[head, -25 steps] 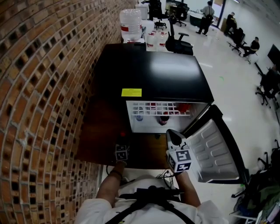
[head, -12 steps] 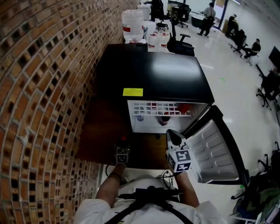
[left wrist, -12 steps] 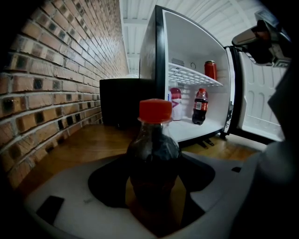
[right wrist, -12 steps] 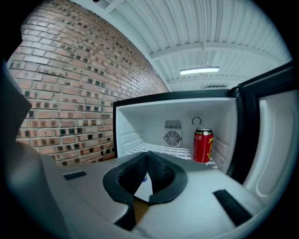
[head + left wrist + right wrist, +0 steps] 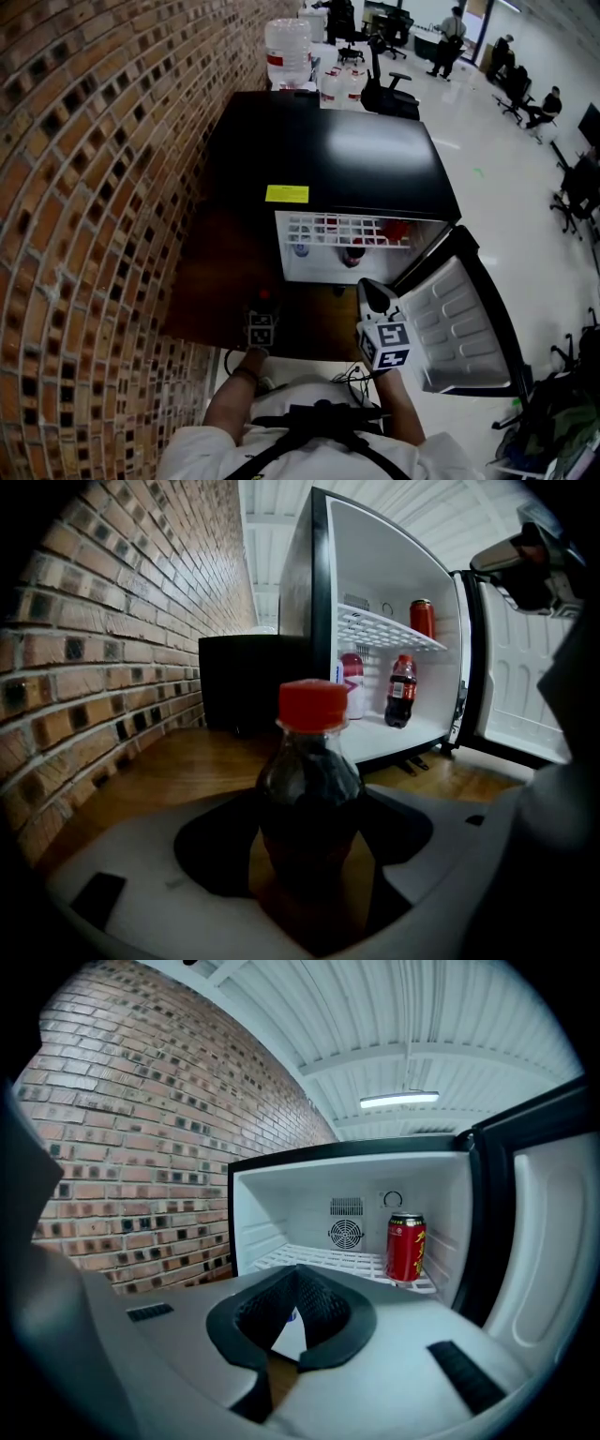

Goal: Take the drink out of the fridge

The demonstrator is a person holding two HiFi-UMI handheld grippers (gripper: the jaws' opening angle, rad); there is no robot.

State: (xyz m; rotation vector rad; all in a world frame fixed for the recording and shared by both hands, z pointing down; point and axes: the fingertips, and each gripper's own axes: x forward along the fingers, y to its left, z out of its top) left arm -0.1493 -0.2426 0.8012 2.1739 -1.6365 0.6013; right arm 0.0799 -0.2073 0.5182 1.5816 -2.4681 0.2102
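Observation:
A dark cola bottle (image 5: 310, 780) with a red cap stands upright on the wooden floor (image 5: 178, 761) in front of the open mini fridge (image 5: 328, 141). My left gripper (image 5: 309, 846) is closed round its body, the pads against both sides. In the head view the left gripper (image 5: 262, 317) is low by the brick wall, with the red cap (image 5: 263, 294) just ahead of it. My right gripper (image 5: 368, 289) hangs before the fridge opening, shut and empty; in its own view the right gripper (image 5: 298, 1283) faces a red can (image 5: 406, 1246) on the wire shelf (image 5: 319, 1258).
Inside the fridge are another cola bottle (image 5: 401, 691), a pale bottle (image 5: 352, 682) and the red can (image 5: 422, 618). The fridge door (image 5: 459, 319) swings open to the right. A brick wall (image 5: 84, 187) runs along the left. Water jugs (image 5: 286, 47) and office chairs stand beyond.
My left gripper has drawn back slightly toward the person. The bottle and the right gripper stay where they were.

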